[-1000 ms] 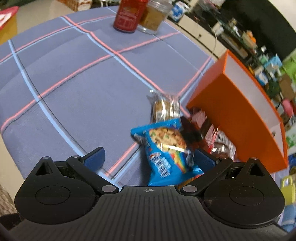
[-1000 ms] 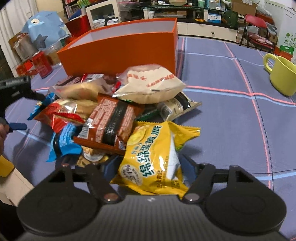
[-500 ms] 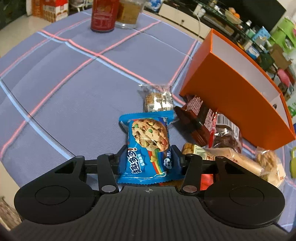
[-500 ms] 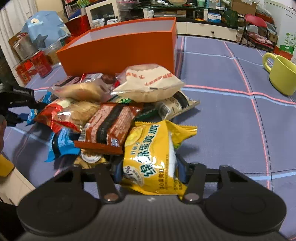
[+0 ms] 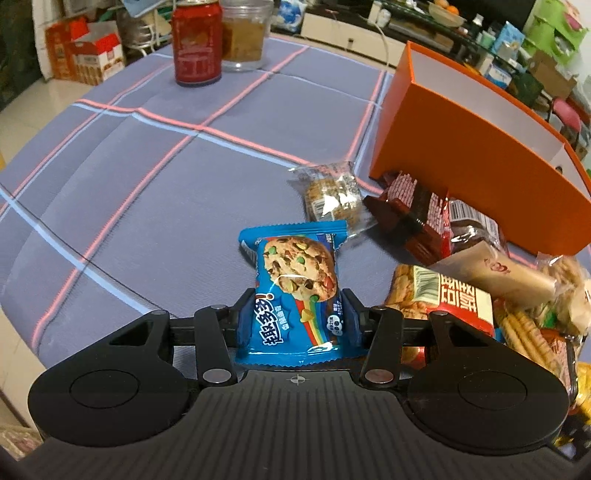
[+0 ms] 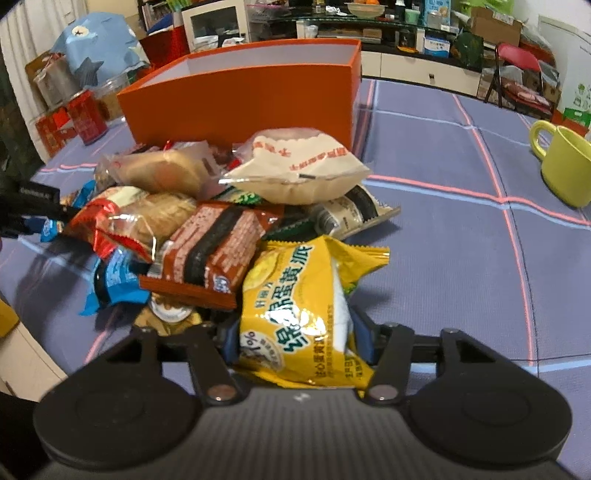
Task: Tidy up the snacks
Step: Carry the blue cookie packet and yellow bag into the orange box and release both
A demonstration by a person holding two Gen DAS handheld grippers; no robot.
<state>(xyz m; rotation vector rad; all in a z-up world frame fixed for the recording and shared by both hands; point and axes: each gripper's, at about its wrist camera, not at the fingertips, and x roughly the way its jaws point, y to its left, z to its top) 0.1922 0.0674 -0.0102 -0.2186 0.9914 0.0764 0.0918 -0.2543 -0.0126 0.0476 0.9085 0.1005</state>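
Note:
My left gripper is shut on a blue chocolate-chip cookie packet, pads pressing both its sides, just above the blue checked tablecloth. An open orange box stands to the right behind it, with snack packets heaped in front. In the right wrist view my right gripper has its jaws closing on a yellow egg-yolk pie packet, which they pinch at the near edge of the snack pile. The orange box stands behind that pile. The left gripper's fingers show at the far left.
A red can and a glass jar stand at the far side of the table. A yellow-green mug sits at the right. A clear biscuit packet and a dark red packet lie near the box corner.
The left gripper's jaws went from wide open to shut on the blue cookie packet, and the view rolled level. The right gripper's jaws drew in on the yellow packet.

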